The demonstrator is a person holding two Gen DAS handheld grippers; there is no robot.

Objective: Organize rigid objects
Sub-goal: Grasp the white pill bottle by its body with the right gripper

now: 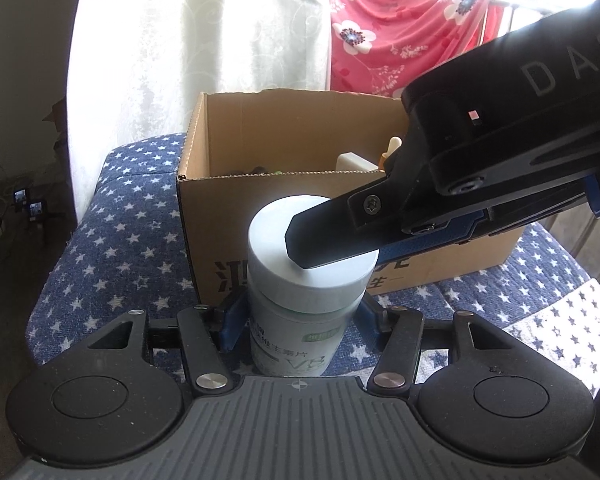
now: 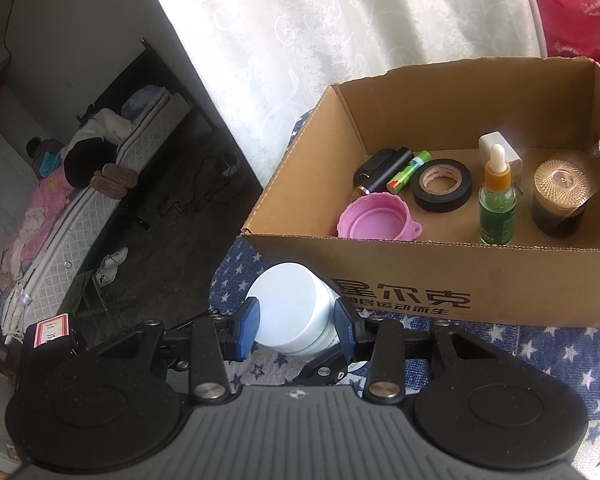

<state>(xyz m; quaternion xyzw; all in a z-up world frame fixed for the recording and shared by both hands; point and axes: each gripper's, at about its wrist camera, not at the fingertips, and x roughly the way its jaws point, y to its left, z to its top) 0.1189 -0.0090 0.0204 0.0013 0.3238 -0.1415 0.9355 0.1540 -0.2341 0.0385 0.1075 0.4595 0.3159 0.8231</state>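
Observation:
A white pill bottle (image 1: 300,304) with a pale round cap stands upright on the star-patterned cushion in front of a cardboard box (image 1: 228,216). My left gripper (image 1: 298,320) is shut on the bottle's body below the cap. My right gripper (image 2: 296,324) is shut on the cap (image 2: 288,312); its black finger (image 1: 328,236) crosses over the cap in the left wrist view. The box (image 2: 420,276) holds a pink lid (image 2: 374,218), black tape roll (image 2: 442,184), green dropper bottle (image 2: 498,208), dark jar (image 2: 560,196), green battery (image 2: 410,170) and black items.
The blue star-patterned cushion (image 1: 112,248) drops off at its left edge to a dark floor. A white curtain (image 1: 220,28) and a red floral cloth (image 1: 400,28) hang behind the box. A bed (image 2: 80,184) stands far left in the right wrist view.

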